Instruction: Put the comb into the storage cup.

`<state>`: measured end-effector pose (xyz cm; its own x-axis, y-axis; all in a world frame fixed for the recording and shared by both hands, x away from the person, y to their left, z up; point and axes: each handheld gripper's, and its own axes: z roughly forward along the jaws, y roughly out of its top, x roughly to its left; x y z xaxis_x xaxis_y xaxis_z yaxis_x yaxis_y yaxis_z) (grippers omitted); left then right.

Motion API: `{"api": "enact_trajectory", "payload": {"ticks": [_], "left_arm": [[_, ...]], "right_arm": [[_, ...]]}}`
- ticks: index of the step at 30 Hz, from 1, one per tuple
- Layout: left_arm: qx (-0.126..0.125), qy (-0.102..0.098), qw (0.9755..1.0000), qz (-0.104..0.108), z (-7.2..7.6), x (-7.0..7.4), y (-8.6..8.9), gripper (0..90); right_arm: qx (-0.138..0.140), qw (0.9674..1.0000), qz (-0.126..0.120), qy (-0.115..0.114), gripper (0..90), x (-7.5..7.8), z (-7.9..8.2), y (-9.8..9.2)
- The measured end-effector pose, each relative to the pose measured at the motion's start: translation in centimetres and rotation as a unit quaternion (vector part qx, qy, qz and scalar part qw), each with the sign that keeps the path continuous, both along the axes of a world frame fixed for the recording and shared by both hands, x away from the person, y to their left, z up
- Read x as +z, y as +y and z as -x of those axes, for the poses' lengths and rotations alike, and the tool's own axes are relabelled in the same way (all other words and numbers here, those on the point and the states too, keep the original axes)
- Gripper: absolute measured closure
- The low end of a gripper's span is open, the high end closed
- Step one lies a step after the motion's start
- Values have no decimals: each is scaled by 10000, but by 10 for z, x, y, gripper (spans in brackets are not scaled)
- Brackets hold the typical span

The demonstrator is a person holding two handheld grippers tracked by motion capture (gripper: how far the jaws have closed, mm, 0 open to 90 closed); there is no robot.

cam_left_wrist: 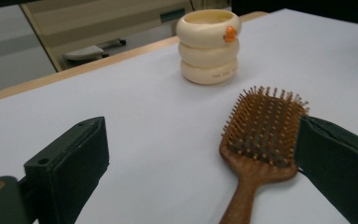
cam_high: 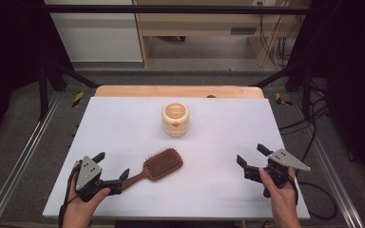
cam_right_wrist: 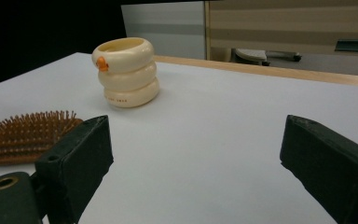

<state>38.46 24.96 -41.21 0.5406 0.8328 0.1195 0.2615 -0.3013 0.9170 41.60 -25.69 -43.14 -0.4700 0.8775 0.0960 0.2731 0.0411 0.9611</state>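
- I see a white table top (cam_high: 218, 142) from above, with a person's two hands coming in from the near edge, each holding a two-jaw gripper
- My left gripper (cam_high: 111, 165) sits at the near left; its black jaws stand wide apart and hold nothing
- A wooden paddle hairbrush (cam_high: 157, 166) lies flat, bristles up, just beside that gripper; its handle points toward the near left, and the handle's end lies at the tip of one jaw, though I cannot tell if they touch
- In the left gripper view the hairbrush (cam_left_wrist: 261, 140) lies close to one jaw, not between the two
- My right gripper (cam_high: 252, 156) is at the near right, well apart from the brush, jaws spread wide and empty
- A cream ringed cup (cam_high: 175, 119) with a small orange mark stands upright near the table's middle, beyond the brush
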Motion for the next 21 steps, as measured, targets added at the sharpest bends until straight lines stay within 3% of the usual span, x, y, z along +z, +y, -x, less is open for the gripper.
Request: {"api": "enact_trajectory", "payload": {"ticks": [4, 7, 13, 17, 21], "left_arm": [[-187, 184, 9996, -145, 0, 7, -1, 34], [-261, 309, 9986, -349, -3, 8, -4, 37], [-465, 711, 9937, -734, -11, 2, -13, 46], [-676, 978, 9867, -1110, -14, 0, -18, 44], [-849, 1320, 9794, -1271, -17, -6, -22, 45]], "right_arm": [[10, 9998, 115, -134, 95, -8, 9, -4], [19, 9998, 23, -212, 94, -15, 11, -4], [227, 9988, 316, -298, 92, -16, 11, 1], [157, 9991, 285, -279, 91, -17, 12, -2], [132, 9993, 263, -221, 89, -20, 11, -4]]}}
